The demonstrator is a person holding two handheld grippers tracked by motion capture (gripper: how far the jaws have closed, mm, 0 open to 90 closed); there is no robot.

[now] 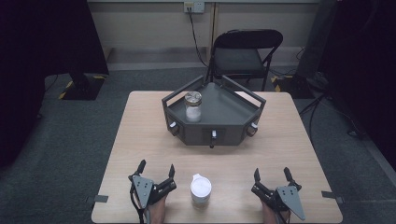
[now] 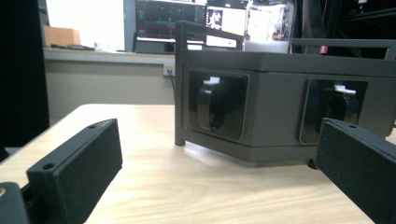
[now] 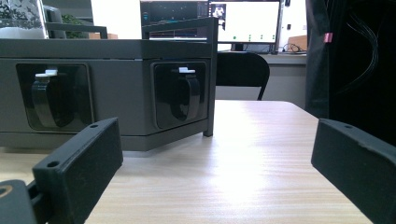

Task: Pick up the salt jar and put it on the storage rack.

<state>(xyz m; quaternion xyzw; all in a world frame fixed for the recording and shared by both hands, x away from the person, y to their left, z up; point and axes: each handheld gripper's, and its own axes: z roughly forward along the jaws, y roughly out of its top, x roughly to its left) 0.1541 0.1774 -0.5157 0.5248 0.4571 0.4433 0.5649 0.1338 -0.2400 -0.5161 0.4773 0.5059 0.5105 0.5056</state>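
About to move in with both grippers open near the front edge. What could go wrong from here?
The white-lidded cup stands close to the table's front edge between the left gripper and right gripper; a careless sweep might tip it or push it off. The glass jar stands tall on the grey tray, behind its rails, so an off-centre grip could topple it.

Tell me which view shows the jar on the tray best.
The high view: the whole jar stands on the tray, lid and white contents visible. The left gripper view shows its lower part above the tray wall; the right gripper view shows a corner.
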